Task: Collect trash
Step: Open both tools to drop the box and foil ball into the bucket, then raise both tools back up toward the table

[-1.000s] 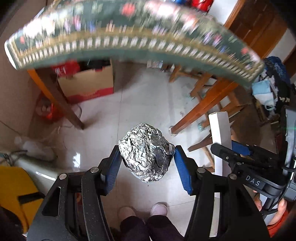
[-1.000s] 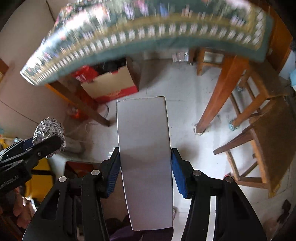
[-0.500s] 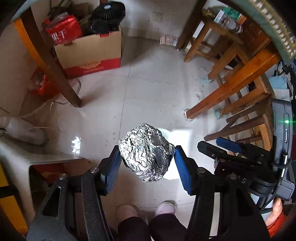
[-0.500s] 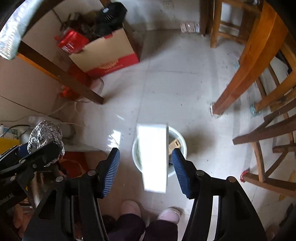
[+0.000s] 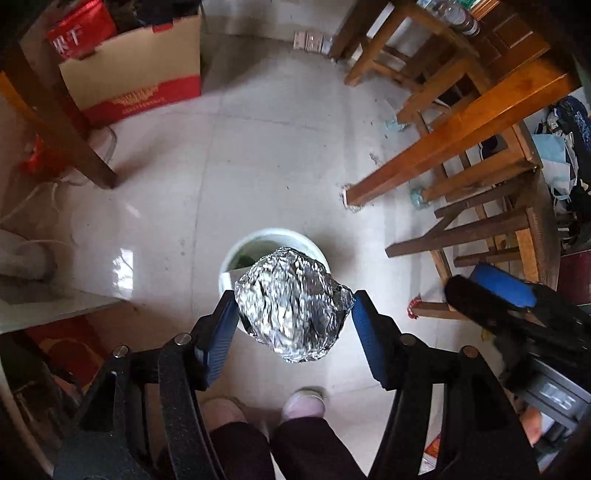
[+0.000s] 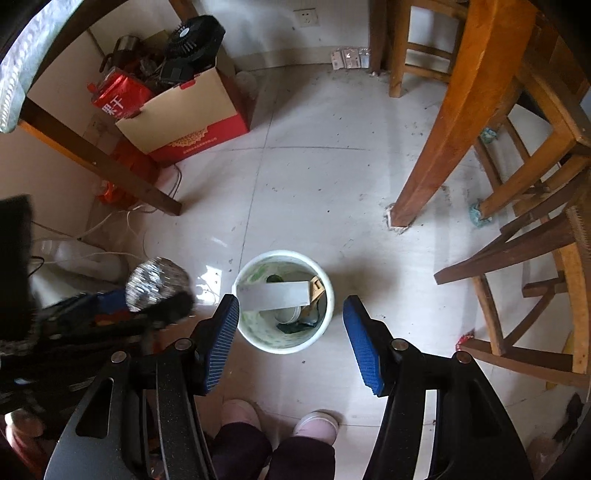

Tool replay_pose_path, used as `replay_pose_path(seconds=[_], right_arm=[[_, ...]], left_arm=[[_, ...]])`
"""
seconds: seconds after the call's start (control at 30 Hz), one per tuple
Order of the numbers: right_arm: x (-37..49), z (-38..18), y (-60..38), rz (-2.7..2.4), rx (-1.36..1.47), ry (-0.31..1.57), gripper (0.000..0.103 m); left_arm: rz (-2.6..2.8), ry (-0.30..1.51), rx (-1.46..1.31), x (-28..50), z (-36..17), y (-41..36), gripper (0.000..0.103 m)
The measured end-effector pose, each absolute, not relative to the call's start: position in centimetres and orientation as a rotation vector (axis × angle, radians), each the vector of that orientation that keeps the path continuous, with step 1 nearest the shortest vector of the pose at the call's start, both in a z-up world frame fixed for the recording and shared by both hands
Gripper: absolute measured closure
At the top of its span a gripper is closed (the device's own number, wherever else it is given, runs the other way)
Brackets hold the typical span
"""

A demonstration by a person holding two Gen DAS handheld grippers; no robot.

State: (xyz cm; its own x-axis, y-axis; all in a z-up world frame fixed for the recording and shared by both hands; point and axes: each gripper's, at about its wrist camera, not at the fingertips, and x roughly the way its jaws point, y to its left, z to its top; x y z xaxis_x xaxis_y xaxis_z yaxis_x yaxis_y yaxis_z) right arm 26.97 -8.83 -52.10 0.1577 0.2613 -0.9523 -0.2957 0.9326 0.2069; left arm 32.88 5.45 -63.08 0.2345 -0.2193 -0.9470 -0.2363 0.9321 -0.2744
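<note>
Foil ball (image 5: pixel 291 308), crumpled and silvery, is sitting between the blue pads (image 5: pixel 221 332) of our left gripper (image 5: pixel 293 325), and we are holding it in the air directly over the white bin (image 5: pixel 236 254) on the tiled floor (image 5: pixel 258 155). The jaws are standing partly closed, pressing on the ball from both sides. From the right wrist camera, the same ball (image 6: pixel 157 282) is showing at the left, blurred, above the dark body of that gripper.

Our right gripper (image 6: pixel 291 332) is hanging over the bin (image 6: pixel 266 341) with its jaws spread wide and nothing between its pads (image 6: pixel 360 343). Inside the bin a flat white box (image 6: pixel 275 293) is lying across other scraps, leaning against the inner wall.

We are standing just behind the bin; our pink slippers (image 6: pixel 316 424) are showing at the bottom edge. Around us, a cardboard box (image 6: pixel 184 114) with a red band is resting by the wall with a black fan (image 6: pixel 194 35) sticking out of it, an orange wooden table leg (image 6: pixel 439 140) is rising to the right of the bin, and wooden stools (image 5: pixel 491 206) are crowding the right side.
</note>
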Motion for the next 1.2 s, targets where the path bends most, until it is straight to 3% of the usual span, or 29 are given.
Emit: replay_pose_path(seconds=[0.37, 0.43, 0.67, 1.2], right_arm=[[26.9, -47.5, -8.9, 0.382, -0.028, 1.317, 0.048], [26.9, -46.1, -9.0, 0.381, -0.027, 1.307, 0.048], [26.6, -40.6, -9.5, 0.368, -0.023, 1.264, 0.047], [23.2, -23.5, -8.5, 0.358, -0.031, 1.106, 0.046]], left_arm=[[-0.060, 1.377, -0.320, 32.4, -59.1, 3.9, 0.041], [-0.073, 1.363, -0.298, 32.2, -57.7, 3.6, 0.033], [-0.054, 1.343, -0.275, 32.3, -53.1, 3.3, 0.032], [-0.017, 1.109, -0.250, 27.2, -30.0, 6.3, 0.032]])
